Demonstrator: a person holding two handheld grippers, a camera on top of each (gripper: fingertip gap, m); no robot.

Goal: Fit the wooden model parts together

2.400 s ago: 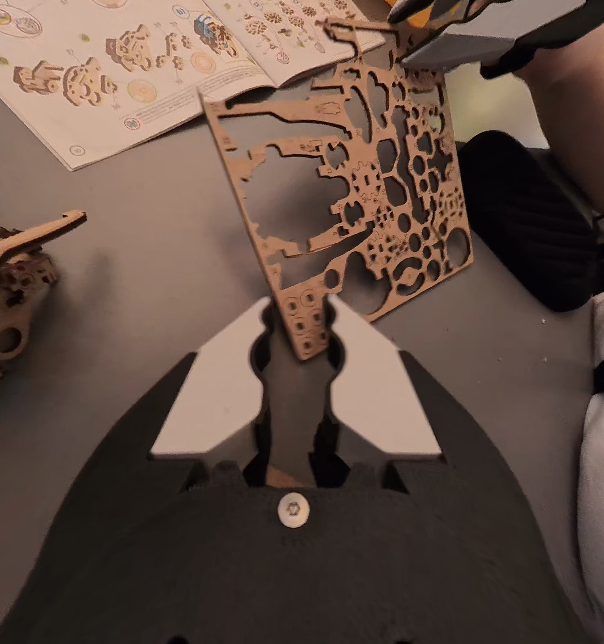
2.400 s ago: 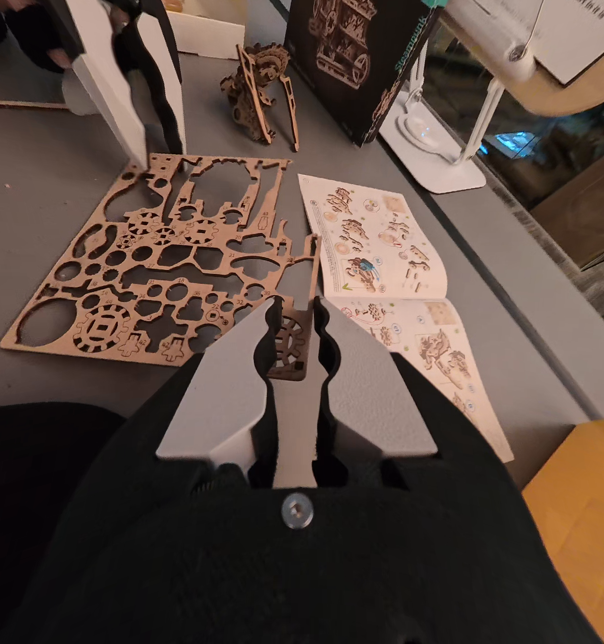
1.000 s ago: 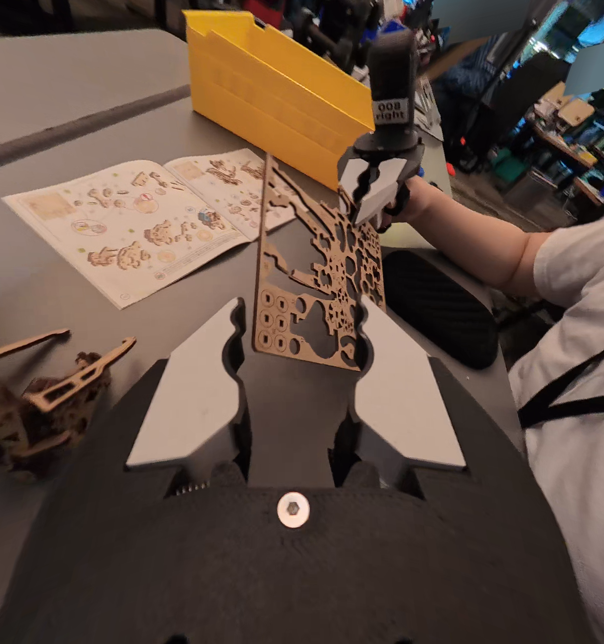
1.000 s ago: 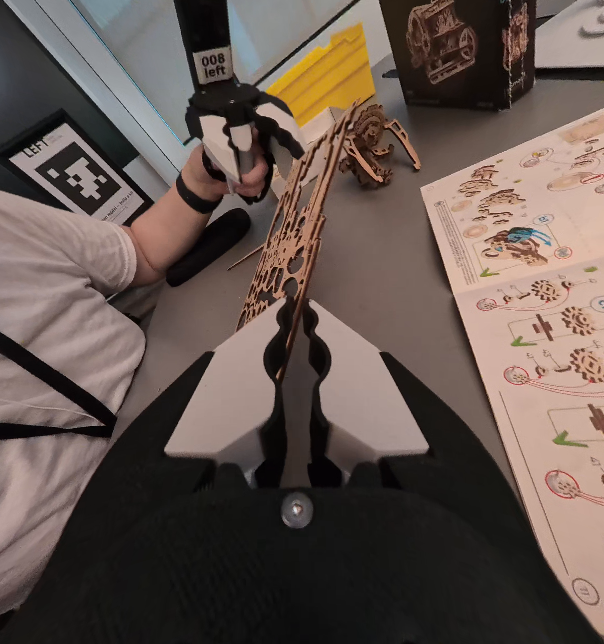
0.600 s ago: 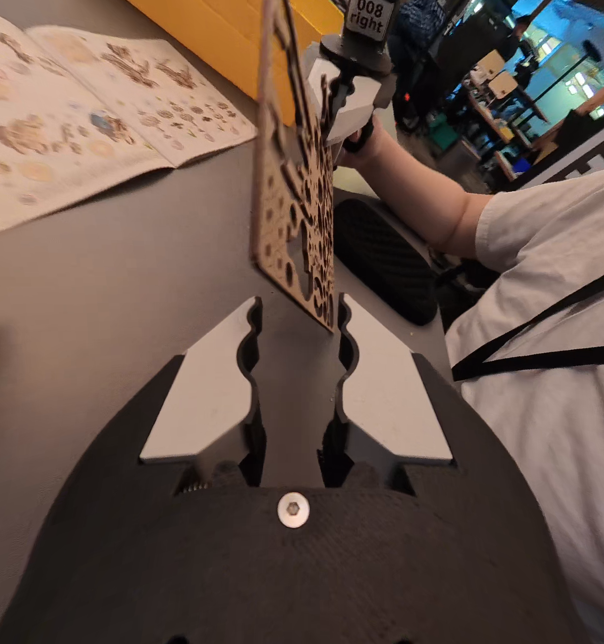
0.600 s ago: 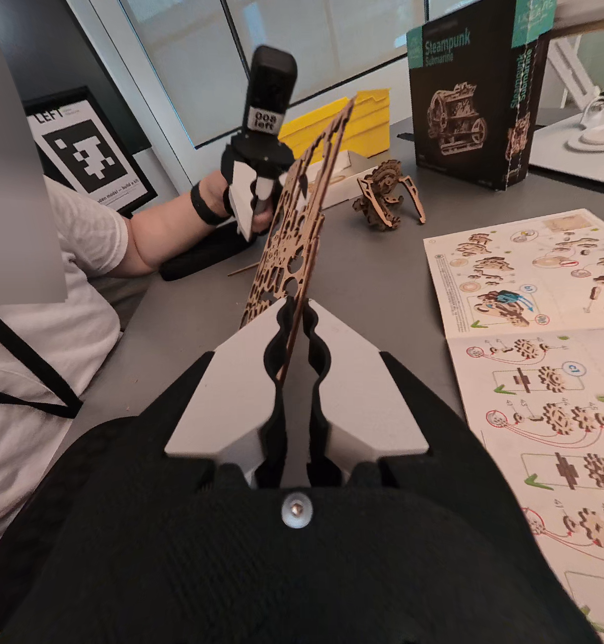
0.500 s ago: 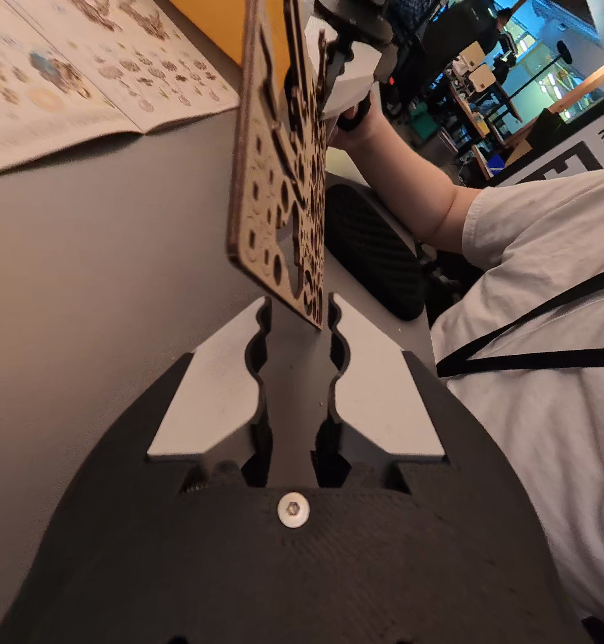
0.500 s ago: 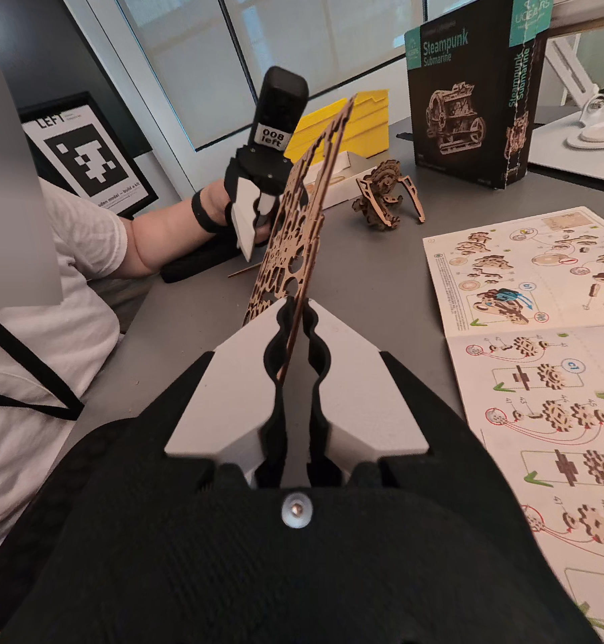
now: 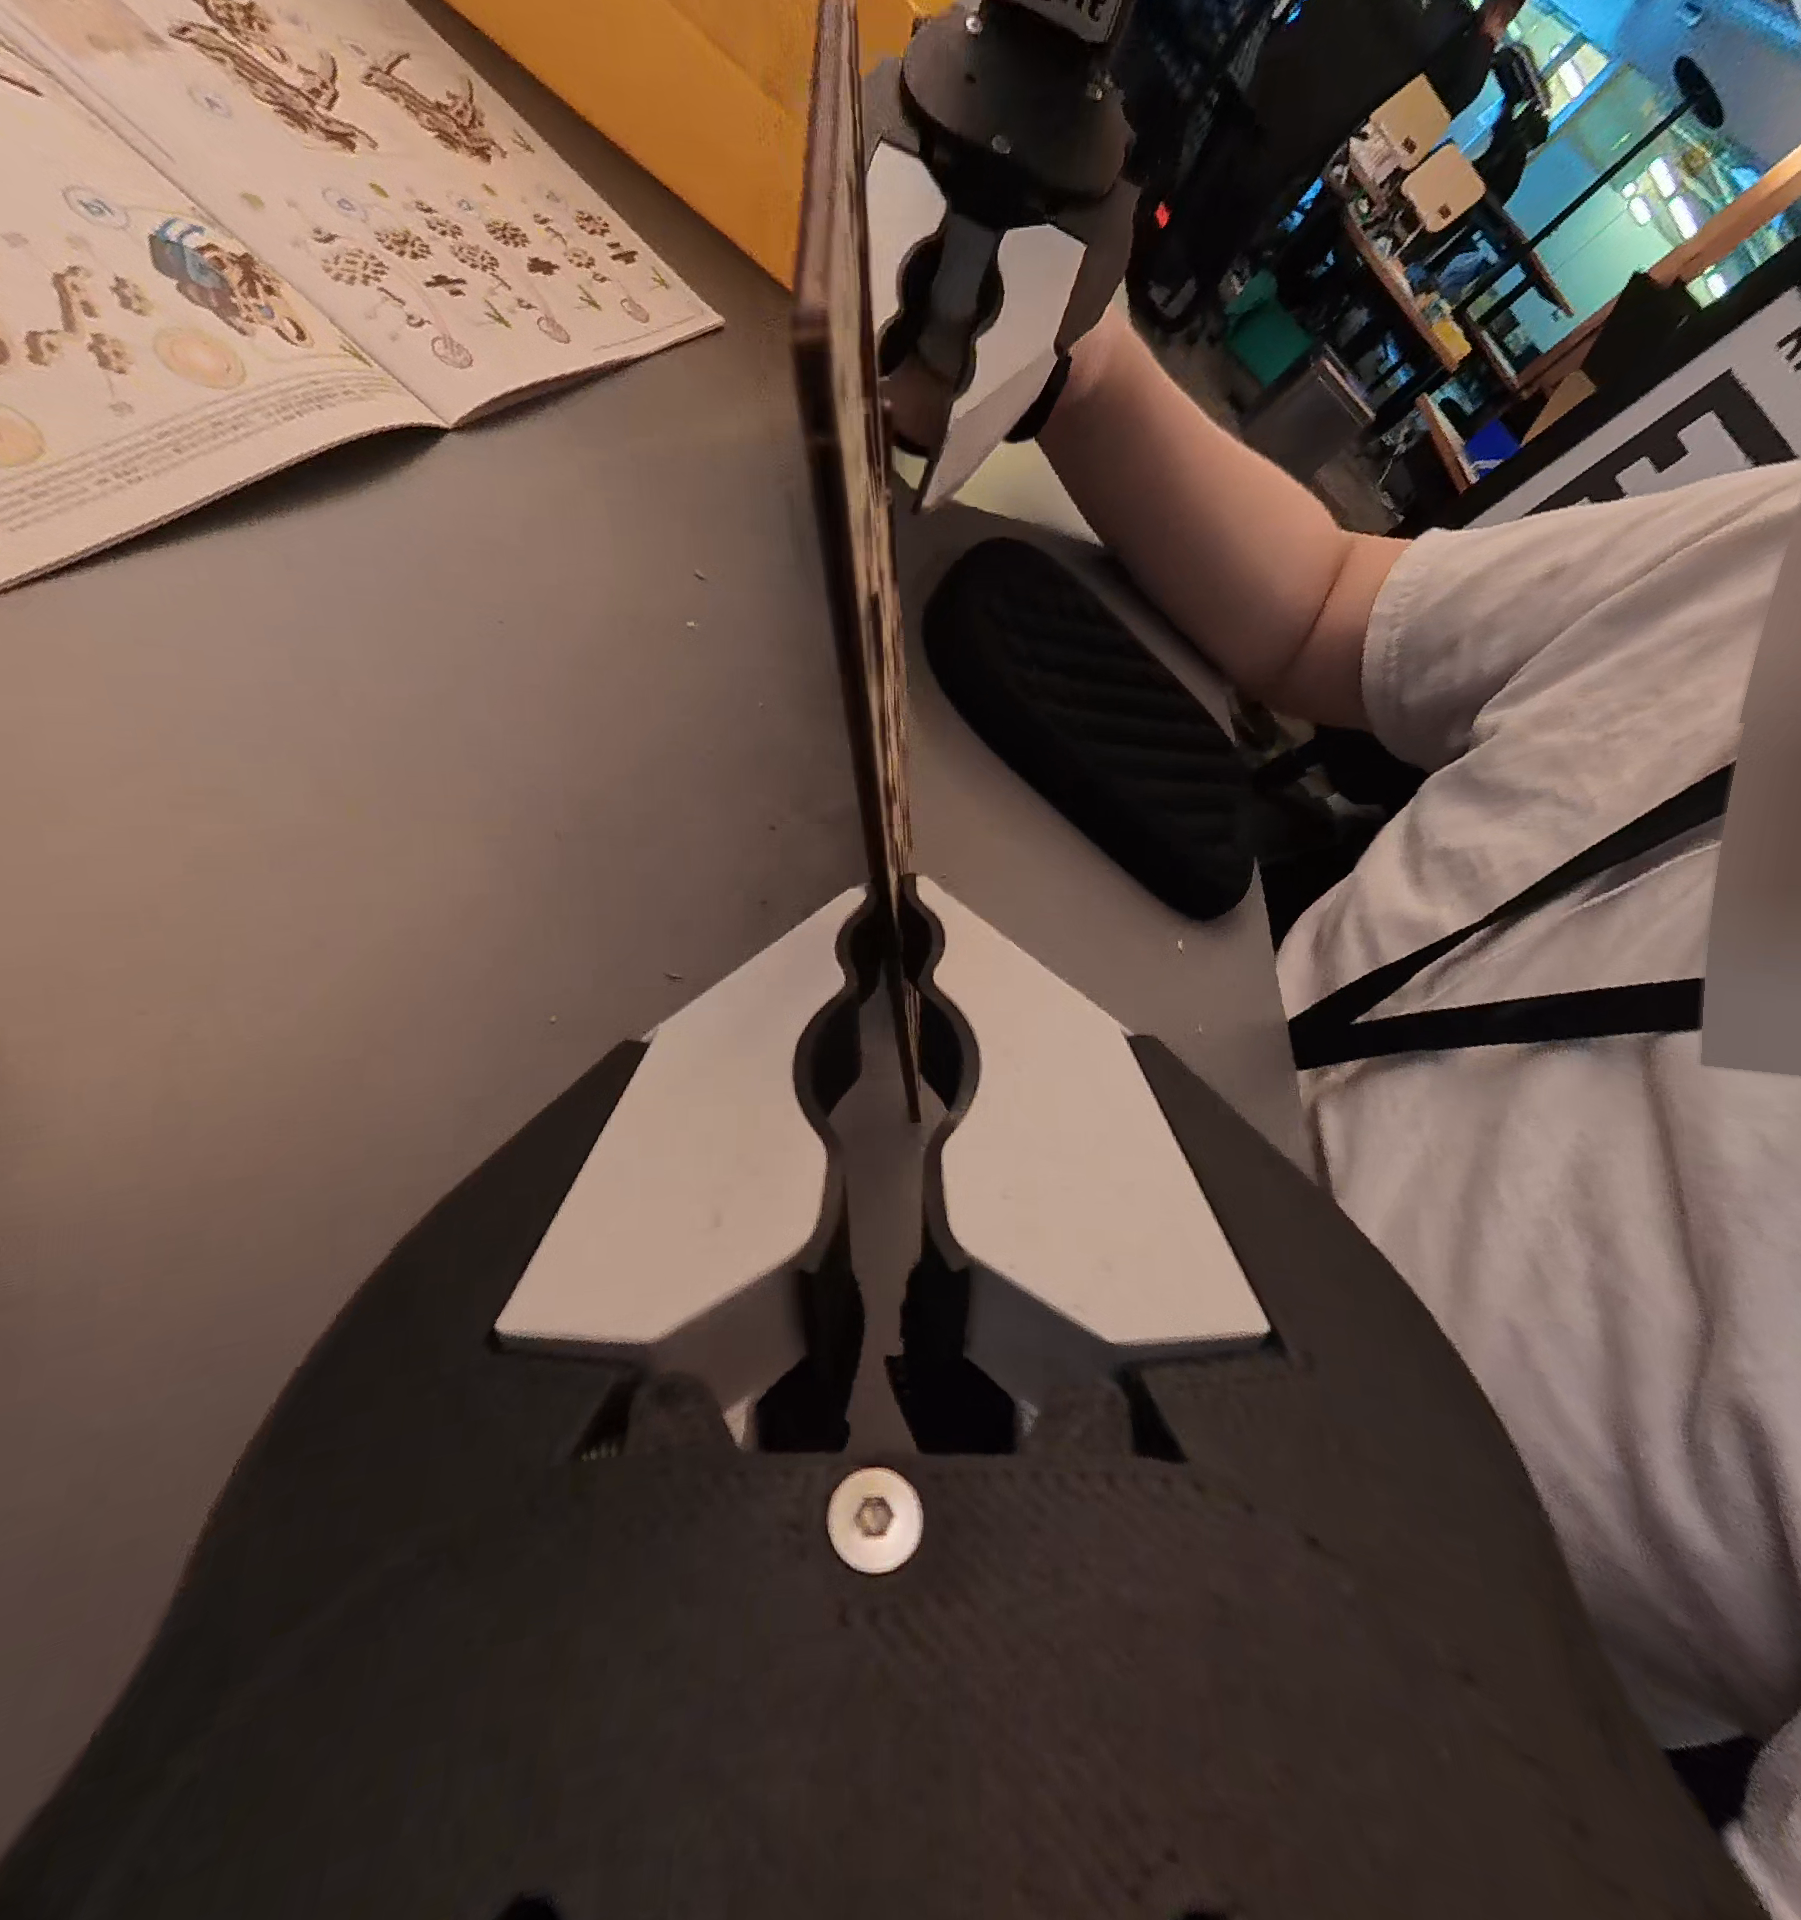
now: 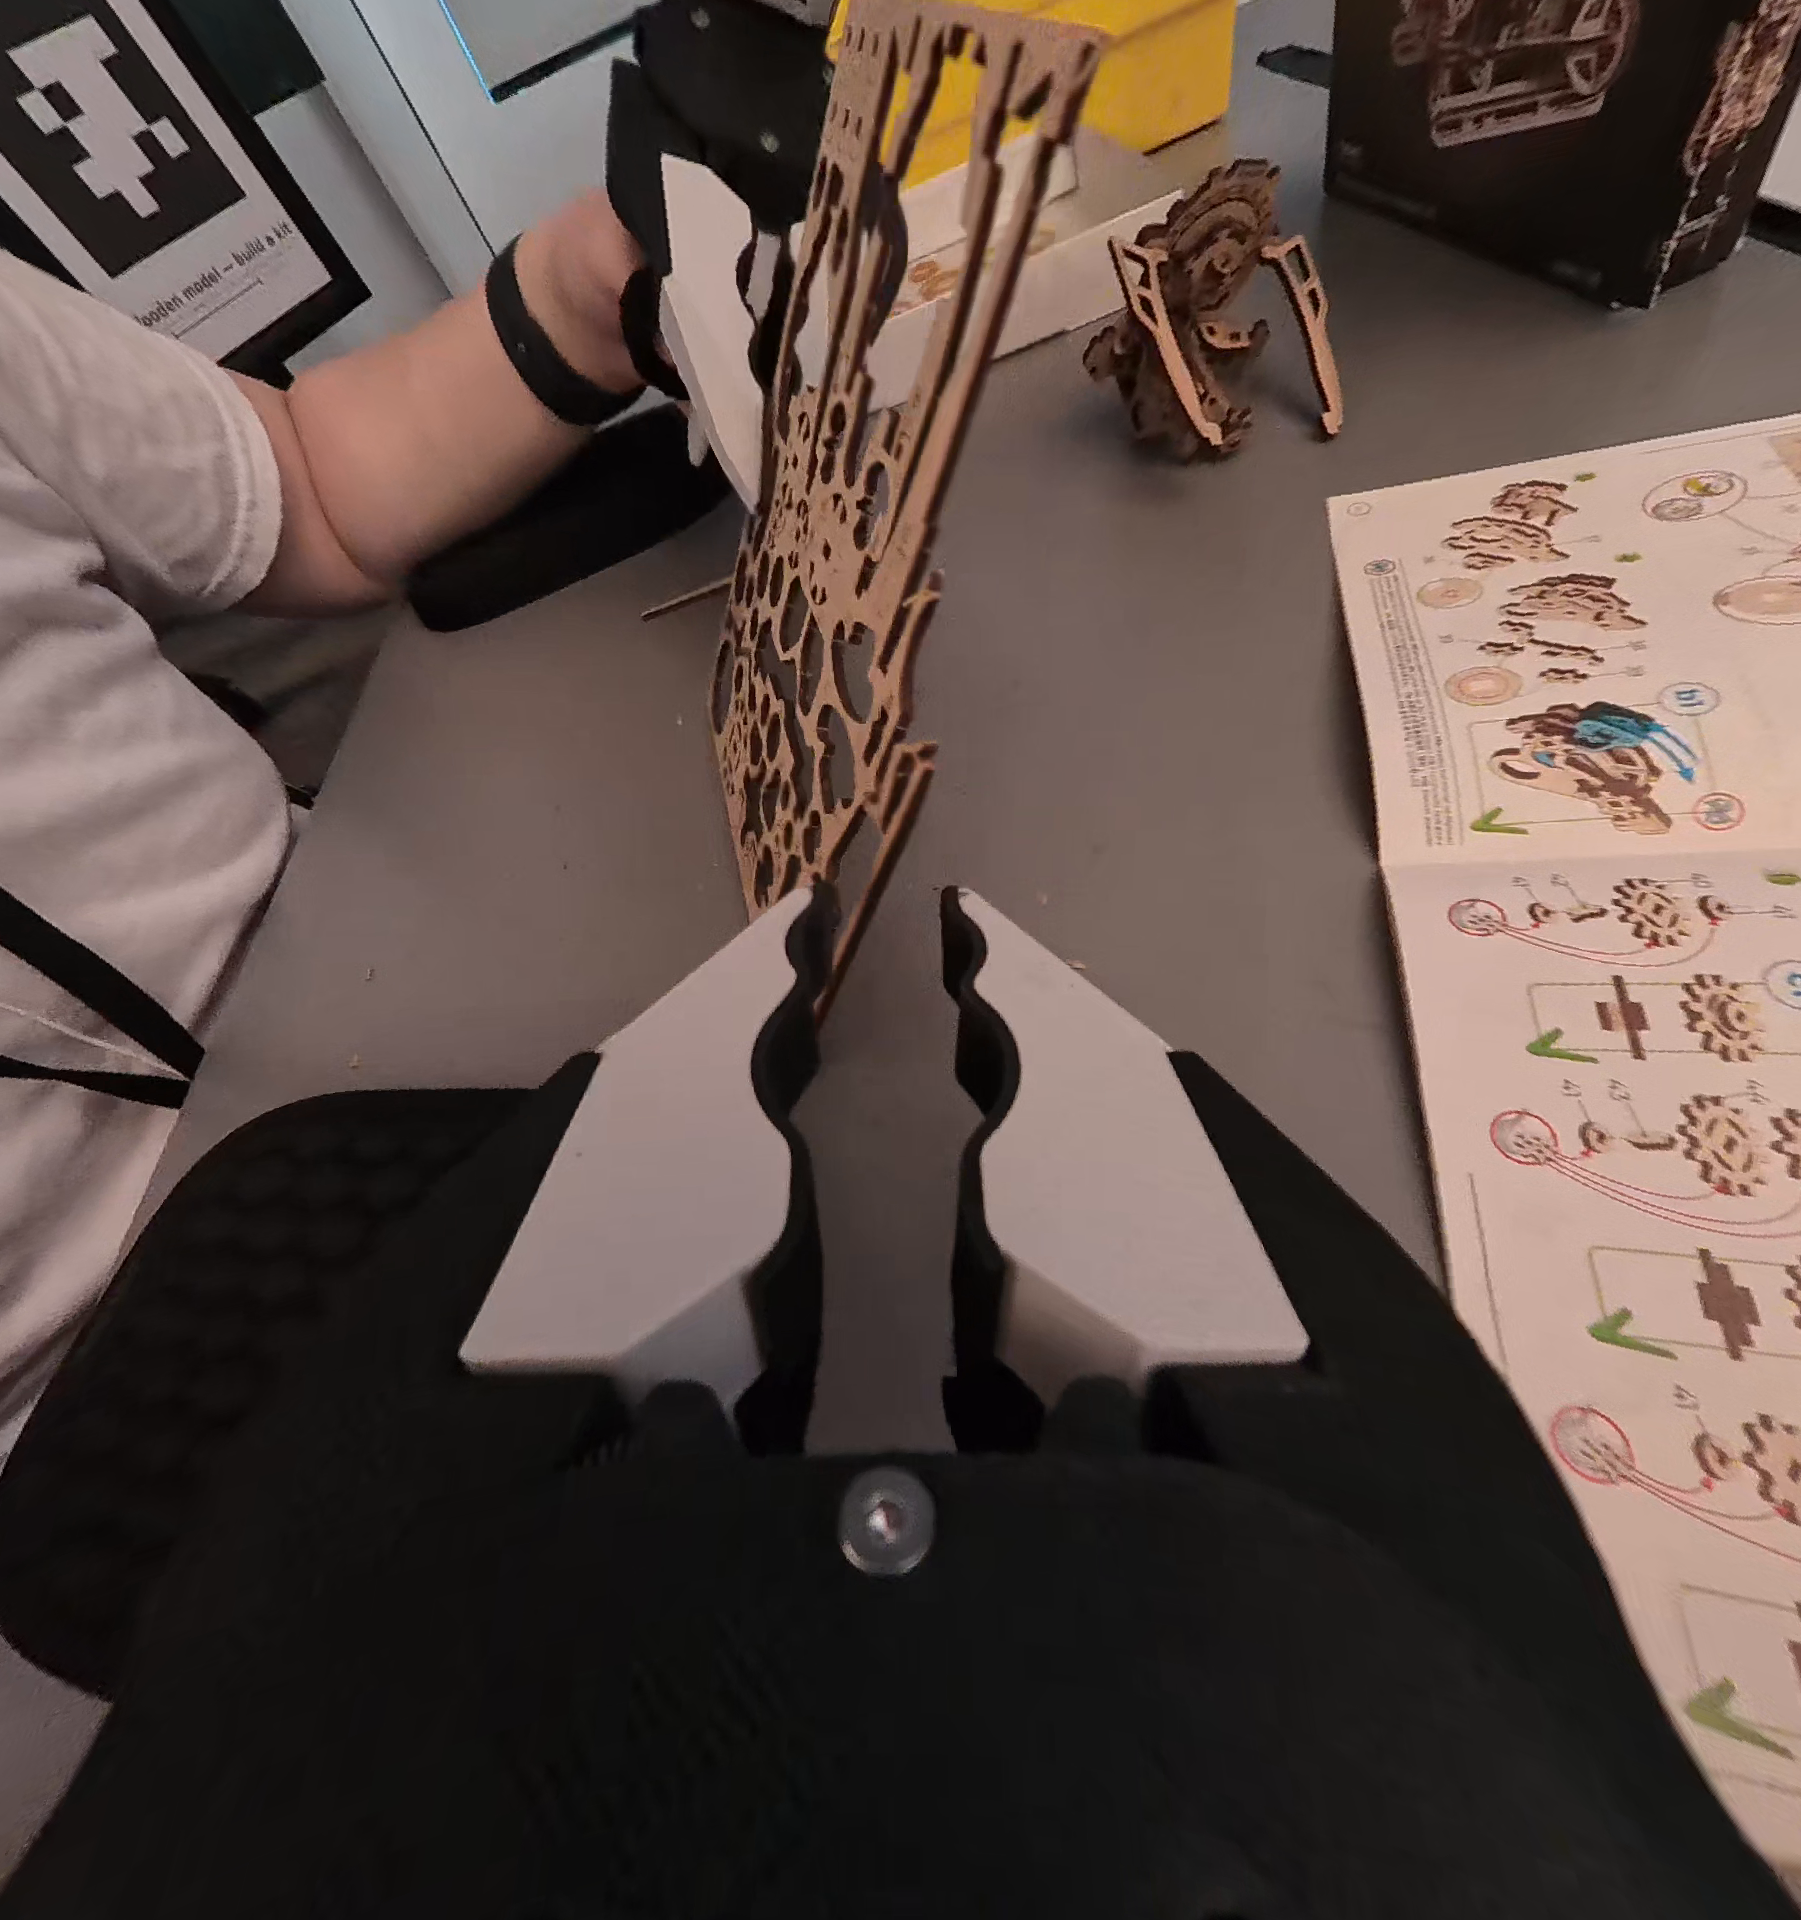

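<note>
We have the wooden parts sheet (image 9: pixel 854 540) up on edge above the grey table (image 9: pixel 356 831), near edge pinched between the fingers of our left gripper (image 9: pixel 891 914), jaws closed tight on it. It stands upright, probably so both faces stay reachable for pushing pieces out.

From the right wrist view, the same sheet (image 10: pixel 854 540) runs away from our right gripper (image 10: pixel 880 909), whose jaws stand parted; the sheet's near corner touches only the left finger, so no real grip there. Looks like a handover: the left carries the load while the right lets go or re-grips.

Beyond the sheet, past its far end, the left gripper (image 10: pixel 709 343) shows small. Right of our right claw lies the open instruction booklet (image 10: pixel 1602 831), flat and readable for the next step. Ahead and right sits the half-built wooden model (image 10: pixel 1208 301), parked clear, with a dark kit box (image 10: pixel 1540 135) behind it. A yellow bin (image 10: pixel 1135 73) sits farther back.
</note>
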